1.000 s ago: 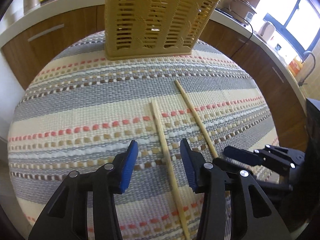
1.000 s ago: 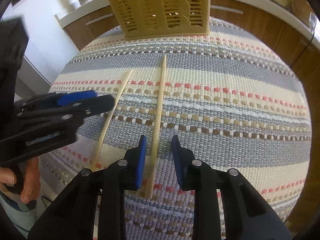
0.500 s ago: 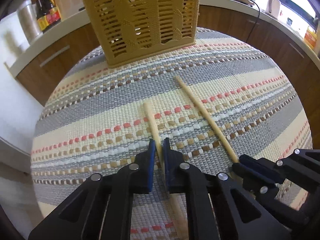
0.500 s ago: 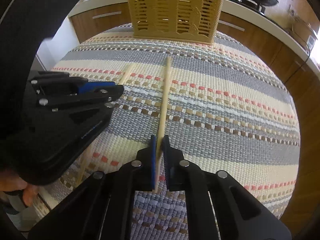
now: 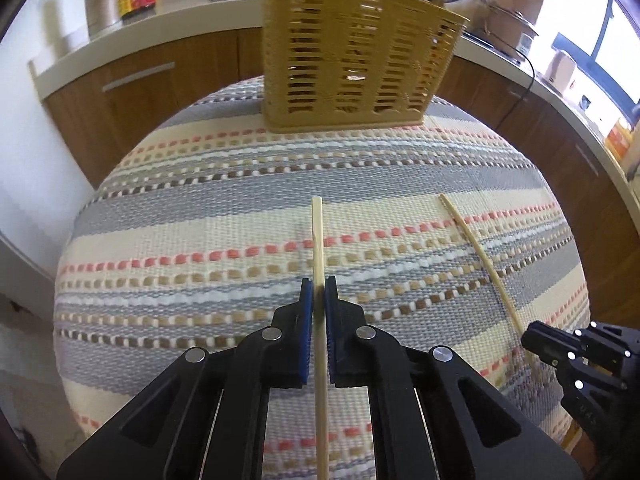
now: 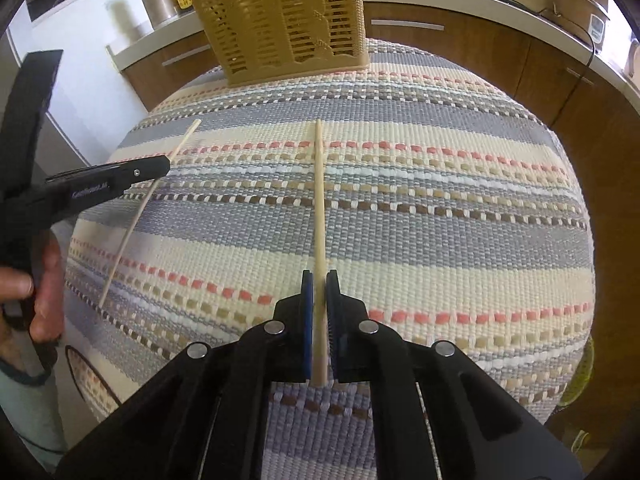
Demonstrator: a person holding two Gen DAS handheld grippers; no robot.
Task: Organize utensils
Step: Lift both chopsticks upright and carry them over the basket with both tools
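on the striped worktop i've got both grippers loaded. left gripper is clamped on the left chopstick, pads pressing its sides, stick running straight out ahead toward the far side, its rear end passing back between the arms. right gripper is clamped on the right chopstick the same way, gripped near its rear end with most of the length sticking forward. both sticks look lifted or just coming off the cloth, can't tell the clearance. in the left wrist view the right chopstick sits off to the right, well apart from mine; sticks roughly parallel, not touching.

yellow slotted basket stands upright at the far edge of the worktop, a few utensils already poking out its top. person's hand on the left handle shows at the left edge of the right wrist view.

step in hand, my read: carry to the basket. to do it well: keep both grips firm, since a thin round stick can pivot between the pads. raise first so the front tips clear the cloth weave, then tip each stick toward vertical before reaching the rim. go one gripper at a time so they don't collide over the opening. aim for an open compartment, lower in, then let go.
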